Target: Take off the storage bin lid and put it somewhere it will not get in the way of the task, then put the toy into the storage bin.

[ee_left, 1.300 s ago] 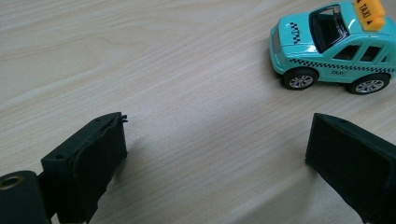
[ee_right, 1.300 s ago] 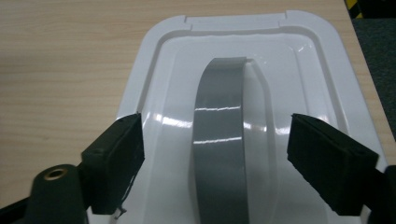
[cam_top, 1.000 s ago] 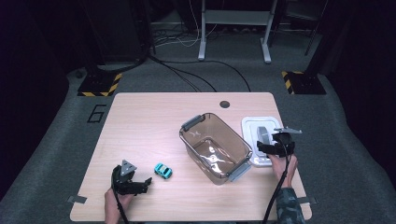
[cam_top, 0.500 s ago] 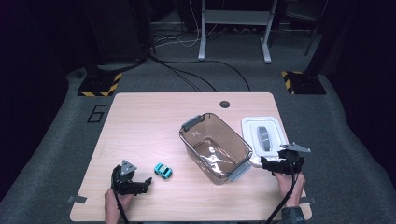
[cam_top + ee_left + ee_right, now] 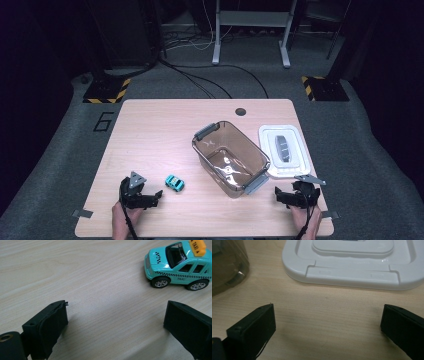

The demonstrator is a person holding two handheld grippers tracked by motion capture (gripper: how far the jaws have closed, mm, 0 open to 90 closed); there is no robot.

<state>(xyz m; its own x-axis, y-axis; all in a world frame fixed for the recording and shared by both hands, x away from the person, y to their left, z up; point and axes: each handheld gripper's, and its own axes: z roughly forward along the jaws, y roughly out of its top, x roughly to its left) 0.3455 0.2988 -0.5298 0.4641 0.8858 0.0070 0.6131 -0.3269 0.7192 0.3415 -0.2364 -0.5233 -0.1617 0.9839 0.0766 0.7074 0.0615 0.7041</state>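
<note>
A small turquoise toy taxi (image 5: 178, 263) with a yellow roof sign is sitting near the left gripper (image 5: 115, 322). Both grippers, including the right gripper (image 5: 328, 325), are gaping wide, holding nothing.

The left gripper (image 5: 115, 322) has two black jaws that stand far apart, low over a light wooden table (image 5: 75, 270). Nothing is between them, just bare wood. A small teal toy taxi car (image 5: 177, 263) with a yellow sign on its roof sits on the table near the right jaw, not touching it. Its silver wheels rest flat.
</note>
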